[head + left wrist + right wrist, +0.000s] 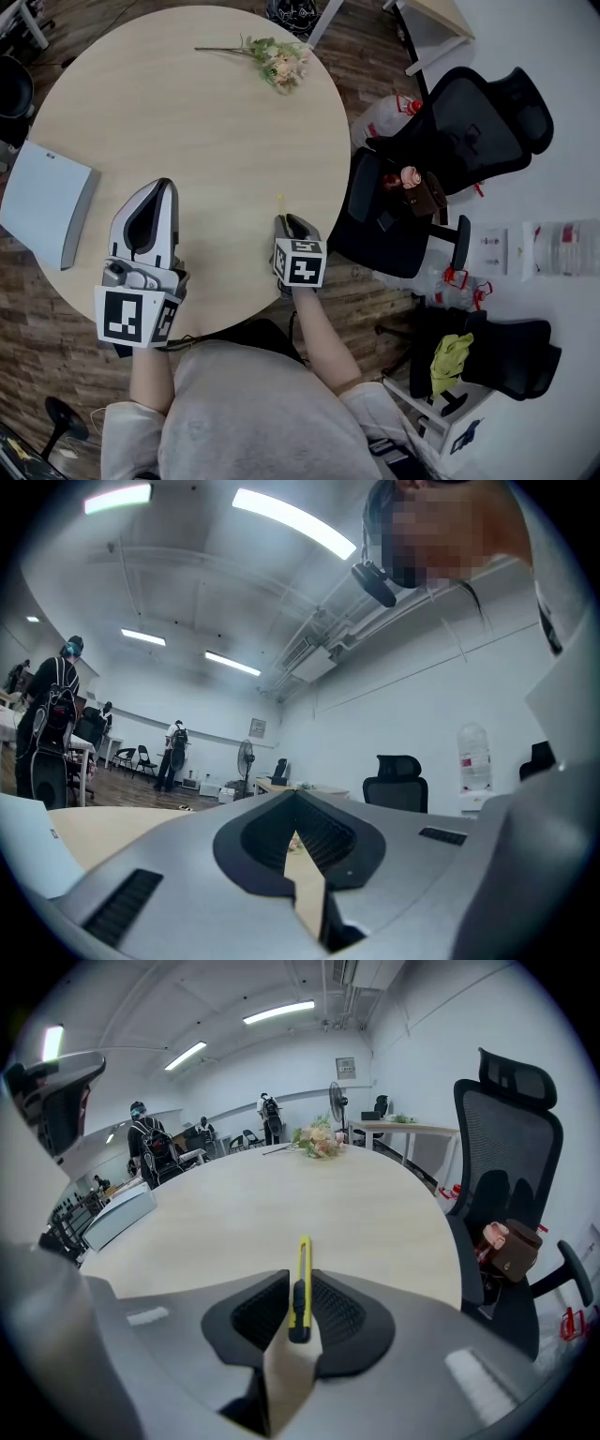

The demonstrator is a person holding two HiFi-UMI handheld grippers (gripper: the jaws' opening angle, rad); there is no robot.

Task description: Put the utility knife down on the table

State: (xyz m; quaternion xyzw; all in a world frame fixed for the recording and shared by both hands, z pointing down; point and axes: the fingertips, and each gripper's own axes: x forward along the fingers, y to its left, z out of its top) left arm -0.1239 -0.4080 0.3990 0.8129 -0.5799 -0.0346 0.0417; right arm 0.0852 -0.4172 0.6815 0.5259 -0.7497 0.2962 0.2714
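Knife (303, 1269) sits clamped in the right gripper (289, 225). It stands on its thin edge between the two pads, with its yellow front end poking out past the tips over the table (187, 112). It is not yet set down, and I cannot tell how far above the wood it is. The main risk, as I judge it, is letting go too high. Held on edge like this, the knife would topple as the jaws part, and it could bounce or skid. The gripper is close to the table's near rim, just in front of the person, so a skid backwards could carry the knife off the edge toward the lap or the chair (412, 216). Whether the blade is out cannot be seen, so it should be treated as if it were. A grip this narrow could also let the knife twist if its nose touches the wood first. The right forearm reaches forward from the body, and the gripper points away across the table roughly toward the flowers (279, 64), with its marker cube facing up. The left gripper (165, 187) is near the rim well to the left, also pointing away, with its jaws together and nothing between them, so it plays no part.
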